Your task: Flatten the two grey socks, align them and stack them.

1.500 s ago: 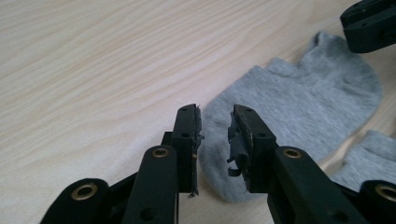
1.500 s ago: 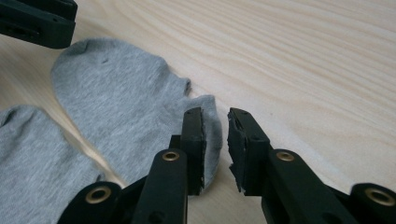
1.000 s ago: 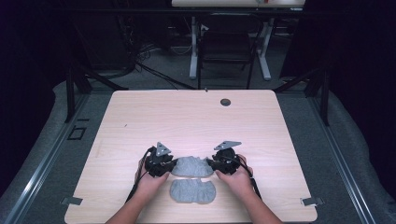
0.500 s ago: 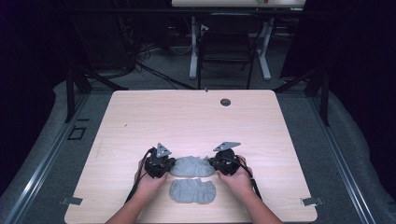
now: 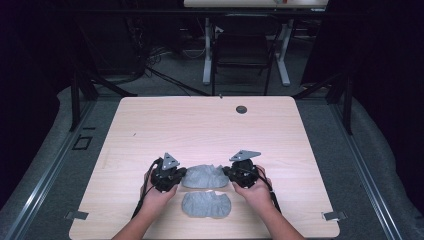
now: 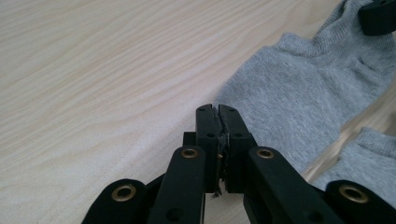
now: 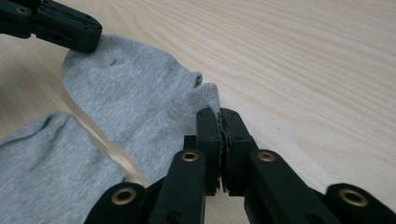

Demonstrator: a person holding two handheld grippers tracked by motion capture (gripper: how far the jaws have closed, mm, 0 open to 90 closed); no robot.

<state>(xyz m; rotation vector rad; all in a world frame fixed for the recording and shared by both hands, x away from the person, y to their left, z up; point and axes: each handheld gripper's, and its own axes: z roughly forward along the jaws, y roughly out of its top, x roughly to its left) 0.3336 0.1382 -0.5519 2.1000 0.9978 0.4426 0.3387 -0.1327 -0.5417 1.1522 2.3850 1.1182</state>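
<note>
Two grey knitted ankle socks, lower centre of the high view: far sock (image 5: pixel 202 176) clamped at opposite ends by left gripper (image 5: pixel 172 176) and right gripper (image 5: pixel 239 174); near sock (image 5: pixel 206 204) loose. Risk: thin pinches slipping under tension, dropping an end.

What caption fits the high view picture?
Two tongs, left and right, pinch the far grey sock at its ends.

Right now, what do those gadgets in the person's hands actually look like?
Each hand holds a black gripper: the left gripper and the right gripper. Each carries a grey three-cornered plate on top and trails a dark cable toward the person. Up close, each has two flat black jaws on linked bars with brass-coloured rivets. The forearms are bare, with no sleeves.
</note>
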